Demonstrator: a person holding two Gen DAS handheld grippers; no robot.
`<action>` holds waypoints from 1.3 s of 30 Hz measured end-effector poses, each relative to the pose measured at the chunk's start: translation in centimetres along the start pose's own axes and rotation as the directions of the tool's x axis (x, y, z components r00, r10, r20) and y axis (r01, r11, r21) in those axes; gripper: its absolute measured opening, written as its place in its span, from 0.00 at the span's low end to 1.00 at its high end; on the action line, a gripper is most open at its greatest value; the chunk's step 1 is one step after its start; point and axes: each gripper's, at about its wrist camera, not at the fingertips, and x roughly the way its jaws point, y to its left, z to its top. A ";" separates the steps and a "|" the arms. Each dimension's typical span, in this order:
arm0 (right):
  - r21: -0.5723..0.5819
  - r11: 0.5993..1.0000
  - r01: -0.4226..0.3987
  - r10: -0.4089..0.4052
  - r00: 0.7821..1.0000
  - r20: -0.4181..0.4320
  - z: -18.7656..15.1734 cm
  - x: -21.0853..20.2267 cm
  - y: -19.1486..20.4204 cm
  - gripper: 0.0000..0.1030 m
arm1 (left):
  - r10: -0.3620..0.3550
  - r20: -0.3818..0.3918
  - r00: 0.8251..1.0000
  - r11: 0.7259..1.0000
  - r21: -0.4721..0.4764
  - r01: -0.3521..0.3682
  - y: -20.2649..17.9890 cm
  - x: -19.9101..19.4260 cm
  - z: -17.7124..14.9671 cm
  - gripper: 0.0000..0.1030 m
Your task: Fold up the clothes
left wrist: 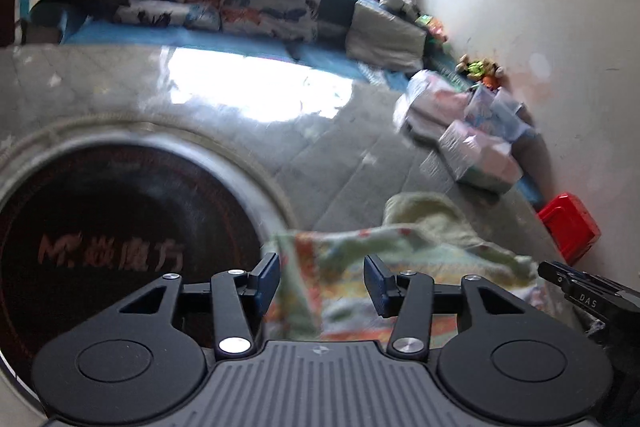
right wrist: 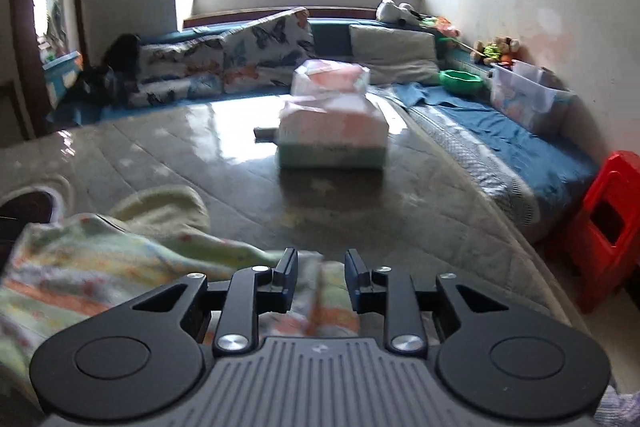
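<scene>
Both grippers, L [left wrist: 321, 281] & R [right wrist: 321, 277], jaws apart over patterned garment [left wrist: 340, 267] on table [right wrist: 240, 163], neither clamping cloth.

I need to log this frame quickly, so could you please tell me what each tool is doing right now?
Left tool: open, patterned garment lying between its jaws, not gripped.
Right tool: open, jaws astride a fold of the same garment, not clamped.

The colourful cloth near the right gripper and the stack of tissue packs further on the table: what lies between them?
Nothing: in the right wrist view, only bare grey quilted table cover lies between the cloth and the tissue packs.
</scene>
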 end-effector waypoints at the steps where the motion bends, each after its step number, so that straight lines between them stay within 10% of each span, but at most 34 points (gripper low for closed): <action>1: -0.002 1.000 -0.023 0.023 1.000 0.000 0.1 0.0 0.4 0.24 | -0.017 0.007 1.000 1.000 0.011 0.017 -0.5 0.0 0.2 0.47; 19: -0.034 0.982 -0.185 0.181 0.980 -0.085 0.3 4.4 5.0 0.25 | -0.083 -0.087 0.993 0.993 0.078 0.090 -4.0 6.4 0.5 0.35; 39: -0.106 0.960 -0.259 0.249 0.964 -0.098 -2.6 -1.4 7.7 0.49 | -0.088 -0.068 0.994 0.984 0.152 0.097 -6.0 1.9 -2.1 0.46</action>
